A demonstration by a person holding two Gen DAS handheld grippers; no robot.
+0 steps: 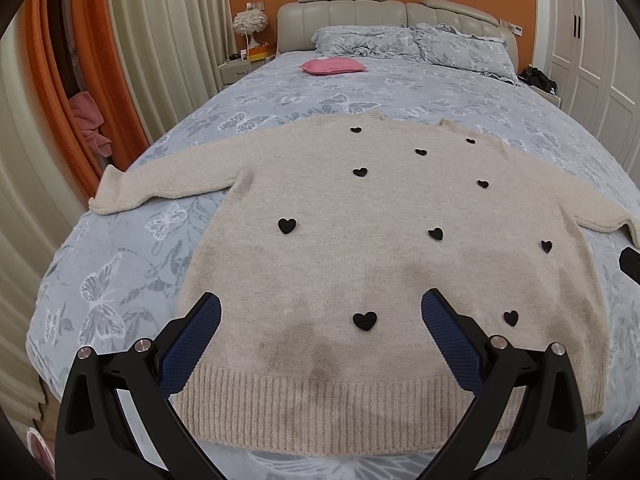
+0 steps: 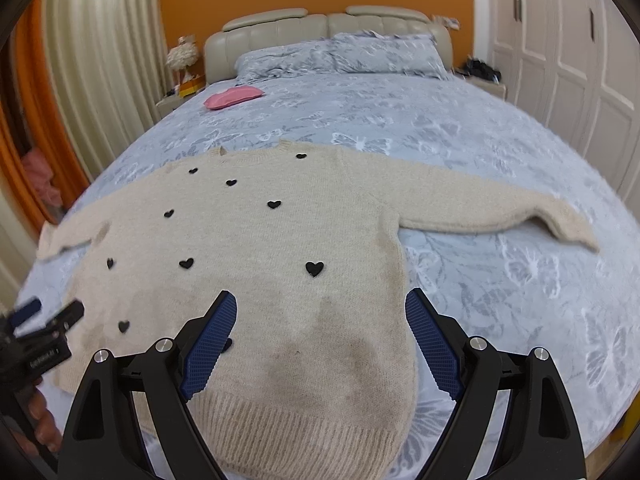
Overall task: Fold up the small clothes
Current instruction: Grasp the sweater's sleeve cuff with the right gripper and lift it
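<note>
A beige knit sweater [image 1: 360, 264] with black hearts lies flat on the bed, front up, both sleeves spread out sideways, ribbed hem toward me. My left gripper [image 1: 320, 308] hovers open above the hem's left half, nothing between its blue pads. In the right wrist view the same sweater [image 2: 260, 264] fills the centre-left, its right sleeve [image 2: 480, 216] stretched out. My right gripper [image 2: 320, 308] is open above the sweater's lower right corner. The left gripper [image 2: 48, 312] shows at the left edge there, held by a hand.
The bed [image 1: 120, 264] has a blue-grey butterfly cover, pillows [image 1: 400, 42] and a pink cushion [image 1: 332, 67] near the headboard. Curtains [image 1: 152, 40] hang left, a nightstand with a lamp [image 1: 248, 28] stands beside the bed, and white wardrobe doors [image 2: 560, 60] stand right.
</note>
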